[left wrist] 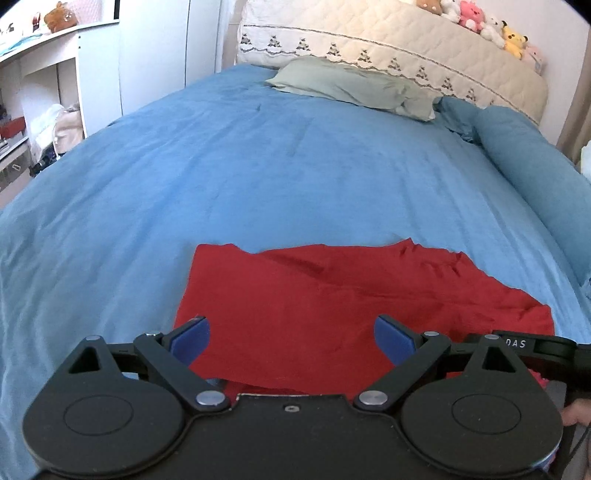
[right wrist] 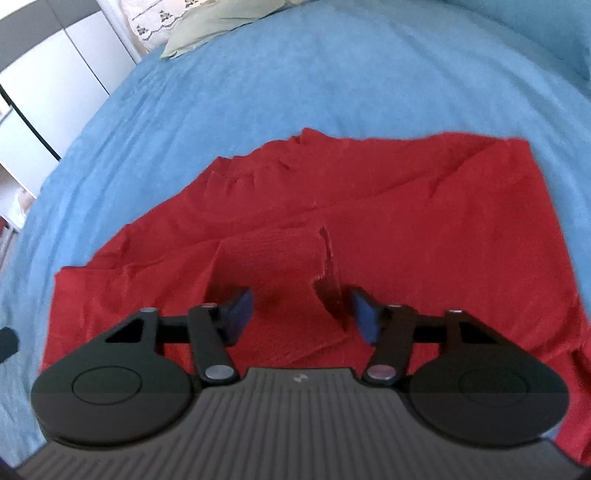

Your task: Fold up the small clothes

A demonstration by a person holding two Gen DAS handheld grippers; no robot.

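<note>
Blue bedsheet (left wrist: 258, 177) fills both views, with a green pillow (left wrist: 351, 86) at the upper centre of the left wrist frame and plush toys (left wrist: 480, 22) at its upper right; the red garment (left wrist: 332, 314) lies spread and wrinkled across the lower middle; the left gripper (left wrist: 291, 341) hangs over its near edge, jaws wide apart; the right gripper (right wrist: 301, 314) sits above a raised fold (right wrist: 325, 266), jaws apart, holding nothing.

Both grippers — left gripper (left wrist: 291, 341), right gripper (right wrist: 301, 314) — agape
</note>
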